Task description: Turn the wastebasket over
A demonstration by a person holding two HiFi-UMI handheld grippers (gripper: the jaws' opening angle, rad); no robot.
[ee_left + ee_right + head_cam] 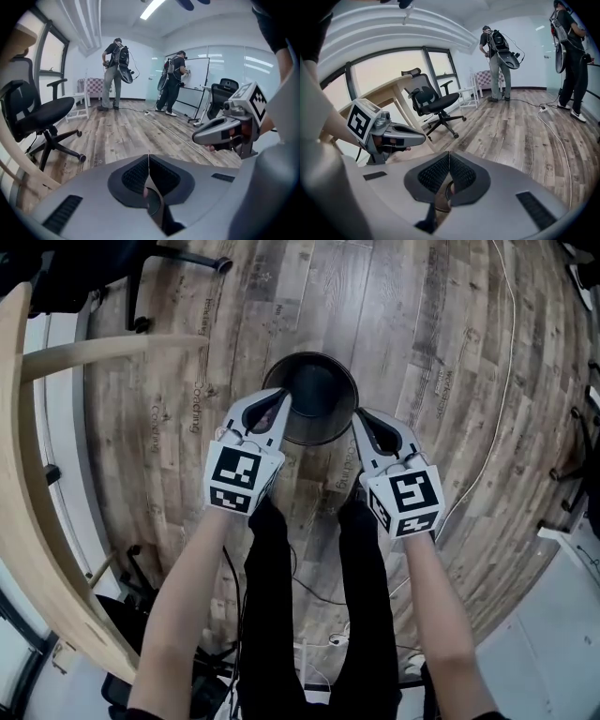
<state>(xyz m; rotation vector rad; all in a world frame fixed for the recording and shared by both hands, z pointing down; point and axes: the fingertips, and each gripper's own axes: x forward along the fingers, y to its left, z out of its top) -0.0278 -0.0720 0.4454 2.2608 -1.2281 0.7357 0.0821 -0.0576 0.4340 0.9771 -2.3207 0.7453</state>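
Upper centre of the head view: wastebasket (319,395), black, round, mouth upward, is set on the wood floor (450,352). It is flanked by both tongs. The left gripper (284,401) is seen at its left rim and the right gripper (356,418) at its right rim; contact cannot be confirmed. Both pairs of jaws are pressed together, and nothing is held.

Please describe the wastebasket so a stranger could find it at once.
On the wooden floor, just ahead of the person's legs, stands the wastebasket. It is the only round, dark, open-topped container, with the left gripper and right gripper at its rim.
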